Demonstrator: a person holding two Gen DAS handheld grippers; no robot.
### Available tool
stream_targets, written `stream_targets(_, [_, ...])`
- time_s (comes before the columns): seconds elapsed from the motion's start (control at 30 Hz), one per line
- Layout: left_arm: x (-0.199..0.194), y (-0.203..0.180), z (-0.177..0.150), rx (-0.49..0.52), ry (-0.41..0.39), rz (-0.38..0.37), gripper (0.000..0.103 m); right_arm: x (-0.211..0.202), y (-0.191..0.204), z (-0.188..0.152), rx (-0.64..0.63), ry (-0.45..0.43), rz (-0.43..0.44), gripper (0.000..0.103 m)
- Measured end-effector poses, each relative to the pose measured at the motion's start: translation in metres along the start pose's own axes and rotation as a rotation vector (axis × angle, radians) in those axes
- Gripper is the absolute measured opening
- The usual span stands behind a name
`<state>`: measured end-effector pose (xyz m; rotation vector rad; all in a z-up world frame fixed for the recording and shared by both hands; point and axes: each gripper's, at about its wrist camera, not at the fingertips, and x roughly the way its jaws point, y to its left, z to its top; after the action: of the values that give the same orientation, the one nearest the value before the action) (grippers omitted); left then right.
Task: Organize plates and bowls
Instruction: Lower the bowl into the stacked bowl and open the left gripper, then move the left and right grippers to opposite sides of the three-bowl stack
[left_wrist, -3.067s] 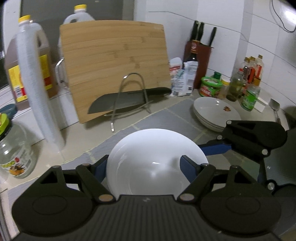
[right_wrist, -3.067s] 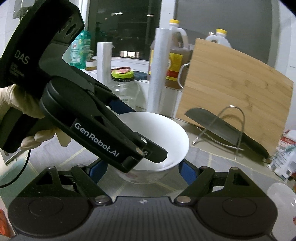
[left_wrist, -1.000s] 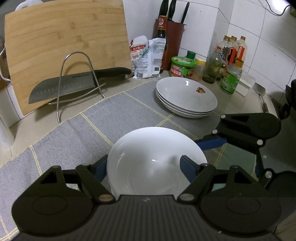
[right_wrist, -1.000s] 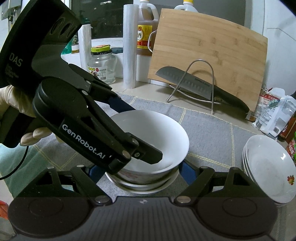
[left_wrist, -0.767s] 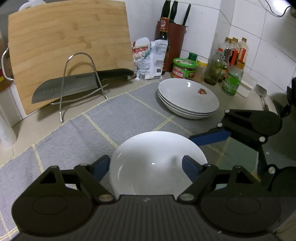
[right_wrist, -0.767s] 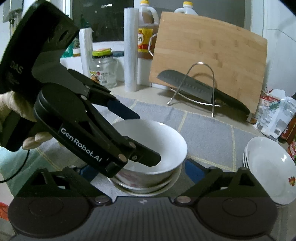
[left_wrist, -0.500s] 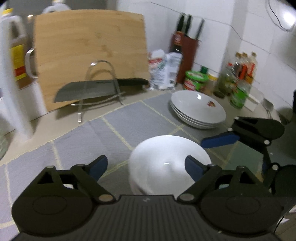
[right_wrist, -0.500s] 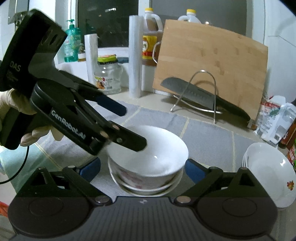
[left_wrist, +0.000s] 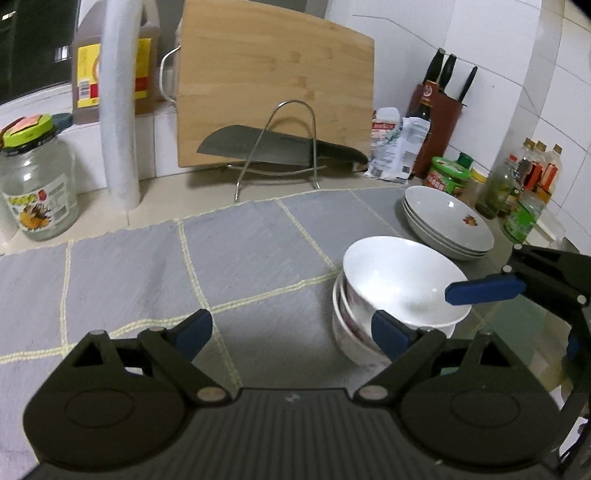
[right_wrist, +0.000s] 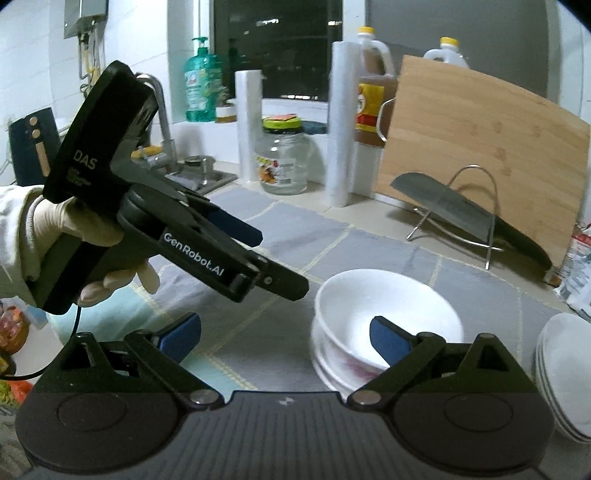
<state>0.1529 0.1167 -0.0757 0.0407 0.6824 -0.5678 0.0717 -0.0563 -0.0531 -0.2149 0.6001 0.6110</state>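
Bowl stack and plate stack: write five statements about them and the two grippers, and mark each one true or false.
1. The white bowl sits nested on top of other bowls. True.
2. The left gripper is clamped on the white bowl. False: its jaws have just been opening and stand off to the side with only the grey mat between them.
3. The plate stack stands beside the bowl stack on the mat. True.
4. The right gripper holds a plate. False: it is open and holds nothing.
5. The knife lies flat on the mat. False: it rests on the wire rack in front of the cutting board.
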Motion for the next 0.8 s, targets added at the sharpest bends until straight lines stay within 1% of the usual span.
stream_targets(0.07, [-0.003,0.001,-0.002,-0.003,-0.003,-0.003,0.093,0.002,0.003,-0.001,0.001,0.010,0.007,0.100])
stream_targets(0.4, [-0.002,0.000,-0.007,0.024,0.015,-0.036,0.093,0.001,0.005,-0.003,0.019,0.029,-0.027,0.100])
stream_targets(0.53, [0.002,-0.007,-0.011,0.059,0.042,-0.071,0.093,-0.009,-0.001,-0.003,0.010,0.022,-0.076,0.101])
stream_targets(0.6, [0.003,-0.009,-0.012,0.058,0.046,-0.098,0.094,-0.014,-0.006,-0.006,0.000,0.036,-0.087,0.101])
stream_targets(0.63, [0.005,-0.011,-0.012,0.071,0.055,-0.104,0.094,-0.017,-0.008,-0.009,-0.005,0.040,-0.110,0.101])
stream_targets(0.73, [0.006,-0.017,-0.014,0.132,0.059,-0.091,0.094,-0.026,-0.017,-0.019,-0.018,0.078,-0.136,0.102])
stream_targets(0.8, [0.010,-0.021,-0.015,0.151,0.070,-0.097,0.095,-0.029,-0.026,-0.029,-0.016,0.107,-0.161,0.103])
